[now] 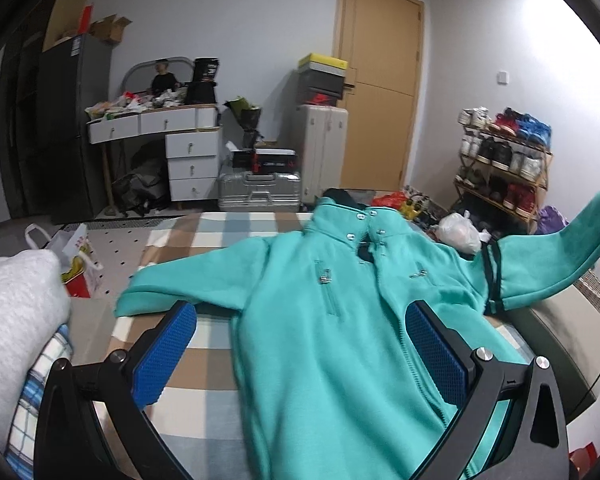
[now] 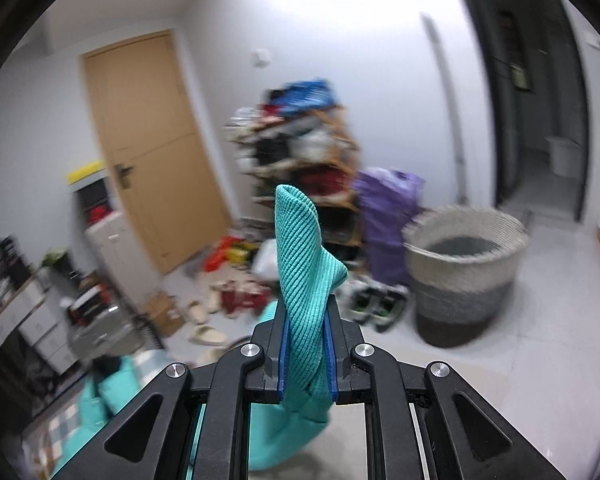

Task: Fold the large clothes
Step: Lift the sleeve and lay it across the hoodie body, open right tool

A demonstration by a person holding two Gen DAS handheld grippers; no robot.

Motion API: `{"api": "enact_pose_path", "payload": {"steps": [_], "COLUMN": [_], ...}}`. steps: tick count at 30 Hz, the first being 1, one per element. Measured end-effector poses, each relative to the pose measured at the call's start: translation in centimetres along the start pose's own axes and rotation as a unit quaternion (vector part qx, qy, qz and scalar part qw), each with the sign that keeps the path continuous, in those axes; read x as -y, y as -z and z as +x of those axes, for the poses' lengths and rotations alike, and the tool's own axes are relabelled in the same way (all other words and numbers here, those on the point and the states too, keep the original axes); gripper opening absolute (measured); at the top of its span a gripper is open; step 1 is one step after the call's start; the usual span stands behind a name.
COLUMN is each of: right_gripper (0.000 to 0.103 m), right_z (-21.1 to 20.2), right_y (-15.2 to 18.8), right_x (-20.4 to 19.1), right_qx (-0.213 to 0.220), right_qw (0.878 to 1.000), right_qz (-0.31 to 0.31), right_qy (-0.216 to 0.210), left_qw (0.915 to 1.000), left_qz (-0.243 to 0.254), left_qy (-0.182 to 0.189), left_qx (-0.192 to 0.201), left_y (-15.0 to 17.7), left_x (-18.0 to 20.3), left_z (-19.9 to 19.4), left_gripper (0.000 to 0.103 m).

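Note:
A teal zip jacket (image 1: 324, 308) lies face up on the checked bed cover (image 1: 196, 240), collar toward the far end. My left gripper (image 1: 300, 328) hovers open just above its chest, blue pads spread wide either side of the zip. The jacket's left sleeve lies flat on the cover. Its right sleeve (image 1: 556, 252) is lifted off the bed toward the right edge of the left wrist view. In the right wrist view, my right gripper (image 2: 306, 320) is shut on that sleeve's ribbed cuff (image 2: 300, 248), which sticks up past the fingertips. The rest of the jacket (image 2: 112, 396) shows low at the left.
A grey folded garment (image 1: 16, 312) lies at the bed's left edge. Beyond the bed stand silver cases (image 1: 260, 192), a white drawer desk (image 1: 192, 152), a shoe rack (image 1: 504, 164) and a wooden door (image 1: 376, 92). A woven basket (image 2: 464, 272) stands on the floor to the right.

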State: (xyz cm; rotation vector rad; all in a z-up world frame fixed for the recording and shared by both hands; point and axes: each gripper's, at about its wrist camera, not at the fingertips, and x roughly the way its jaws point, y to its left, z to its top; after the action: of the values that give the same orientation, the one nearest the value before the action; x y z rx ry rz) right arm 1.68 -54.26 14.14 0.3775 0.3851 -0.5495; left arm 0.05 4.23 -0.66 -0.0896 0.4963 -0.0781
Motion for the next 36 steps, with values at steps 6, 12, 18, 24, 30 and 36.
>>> {"api": "enact_pose_path", "payload": {"steps": [6, 12, 18, 24, 30, 36], "right_gripper": [0.014, 0.014, 0.014, 0.014, 0.030, 0.075], "right_z": [-2.6, -2.8, 1.3, 7.2, 5.1, 0.8], "right_y": [1.0, 9.6, 24.4, 37.5, 43.8, 40.0], "right_x": [-16.6, -33.3, -43.4, -47.1, -47.9, -43.9], "right_qx": [-0.025, -0.088, -0.215, -0.297, -0.357, -0.344], "right_qw": [0.984, 0.940, 0.897, 0.875, 0.804, 0.765], "right_qz": [-0.106, -0.185, -0.191, -0.232, -0.302, -0.307], "right_qy": [-0.138, -0.275, -0.337, -0.303, -0.367, -0.450], "left_qw": [0.9988, 0.9951, 0.9904, 0.9867, 0.9868, 0.9887], "left_qz": [-0.038, -0.078, -0.100, -0.108, -0.109, -0.095], "left_qy": [-0.030, -0.061, -0.095, -0.120, -0.119, -0.115], "left_qx": [-0.003, 0.001, 0.011, 0.020, 0.017, 0.012], "left_y": [0.1, 0.2, 0.3, 0.5, 0.6, 1.0], "left_x": [-3.3, -6.2, -8.1, -9.1, -9.5, -9.1], "left_z": [0.0, -0.3, -0.5, -0.4, 0.0, -0.2], "left_gripper": [0.102, 0.102, 0.102, 0.102, 0.102, 0.102]}}
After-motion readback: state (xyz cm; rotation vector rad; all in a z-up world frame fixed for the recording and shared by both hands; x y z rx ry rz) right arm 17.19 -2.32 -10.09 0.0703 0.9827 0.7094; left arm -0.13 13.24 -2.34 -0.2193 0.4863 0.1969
